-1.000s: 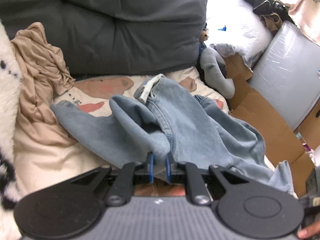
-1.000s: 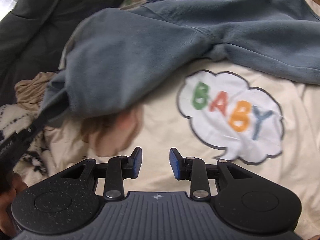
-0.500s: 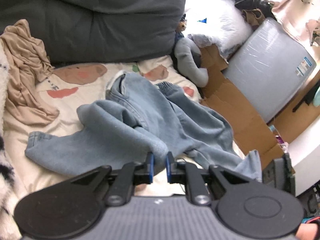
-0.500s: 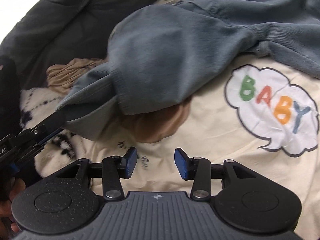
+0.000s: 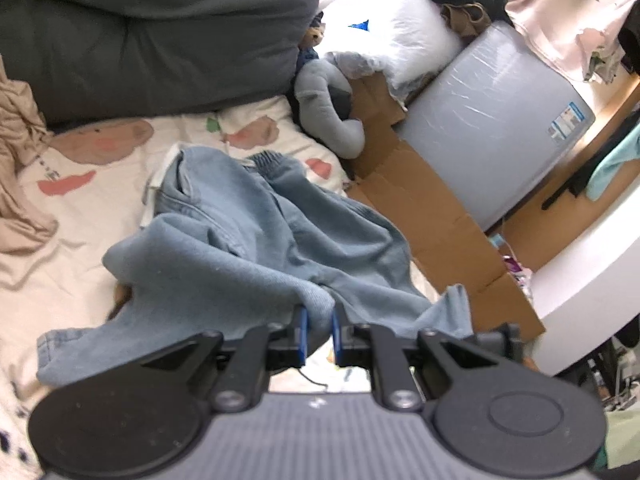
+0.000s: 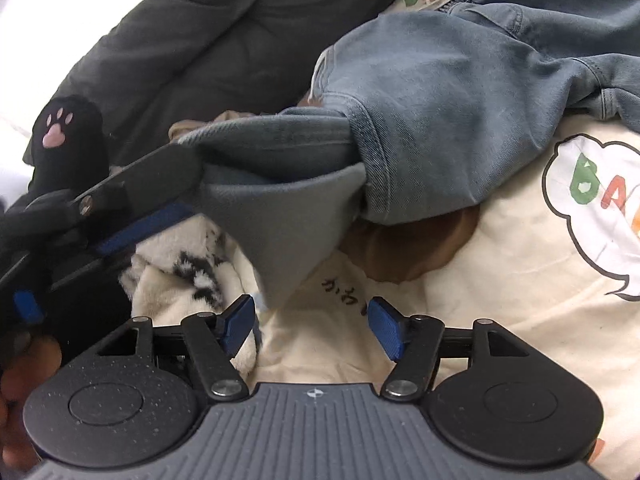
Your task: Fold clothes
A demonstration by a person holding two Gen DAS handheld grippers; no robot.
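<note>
Light blue jeans [image 5: 256,232] lie crumpled on the cream printed bedsheet [image 5: 72,208]. My left gripper [image 5: 318,330] is shut on a fold of the jeans and lifts it off the bed. In the right wrist view that same gripper [image 6: 132,208] comes in from the left, pinching a leg hem [image 6: 288,168] of the jeans [image 6: 460,92]. My right gripper [image 6: 312,326] hovers low over the sheet below the hanging hem; its jaws are opening and nothing is between them.
A dark grey duvet [image 5: 152,28] lies at the back, a tan garment [image 5: 20,168] at the left. A white fuzzy black-spotted blanket [image 6: 180,280] lies under the hem. Beside the bed sit cardboard [image 5: 432,208], a grey plastic-wrapped box [image 5: 492,120] and a grey plush toy [image 5: 328,108].
The left gripper has risen and pulled back, drawing the jeans fold up with it. The right gripper's jaws have spread wider, and it has shifted left until the held hem hangs just ahead.
</note>
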